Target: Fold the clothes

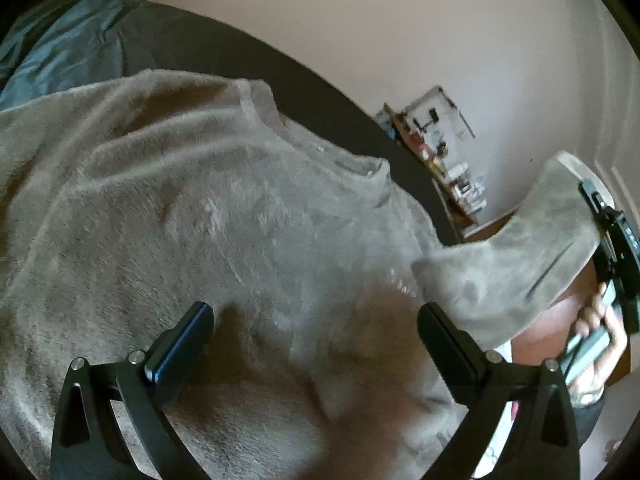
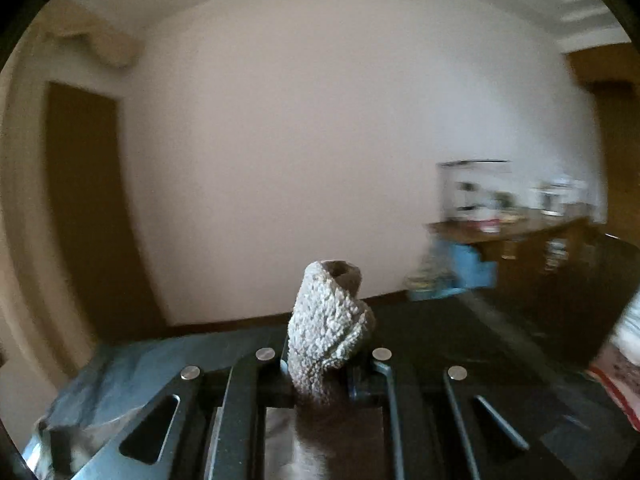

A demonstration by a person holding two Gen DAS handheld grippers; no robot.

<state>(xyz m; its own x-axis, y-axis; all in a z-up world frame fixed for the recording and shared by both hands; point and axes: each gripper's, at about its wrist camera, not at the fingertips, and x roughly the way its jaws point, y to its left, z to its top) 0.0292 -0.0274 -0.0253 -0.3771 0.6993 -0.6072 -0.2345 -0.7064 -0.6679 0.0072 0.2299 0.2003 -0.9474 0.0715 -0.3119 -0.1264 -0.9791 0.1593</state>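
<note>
Right now a fuzzy grey sweater (image 1: 224,232) lies spread out flat on a dark bed (image 1: 224,52), and it fills most of the left wrist view. Its neck hole sits up near 12 o'clock in that view. A blue-grey cloth (image 1: 60,48) lies on the bed at about 10 o'clock, past the sweater. The left gripper (image 1: 316,324) hangs just over the sweater's body with its fingers (image 1: 180,344) spread wide apart, and nothing is between them; I cannot tell if they touch the fuzz. Over at 3 o'clock in the same view, one sleeve (image 1: 516,256) of the sweater is lifted up off the bed. The right gripper (image 1: 604,236) has the end of that sleeve, and a hand (image 1: 596,336) is wrapped around the gripper's handle at about 4 o'clock. In the right wrist view, the right gripper's fingers (image 2: 360,376) are squeezed close together on the sleeve cuff (image 2: 328,328), which sticks up between them like a little bumpy tube near 6 o'clock. Behind the cuff is a plain pale wall (image 2: 320,120). A brown door (image 2: 88,208) stands at 9 o'clock, and a wooden shelf (image 2: 516,236) with blurry things on it is at 3 o'clock.
</note>
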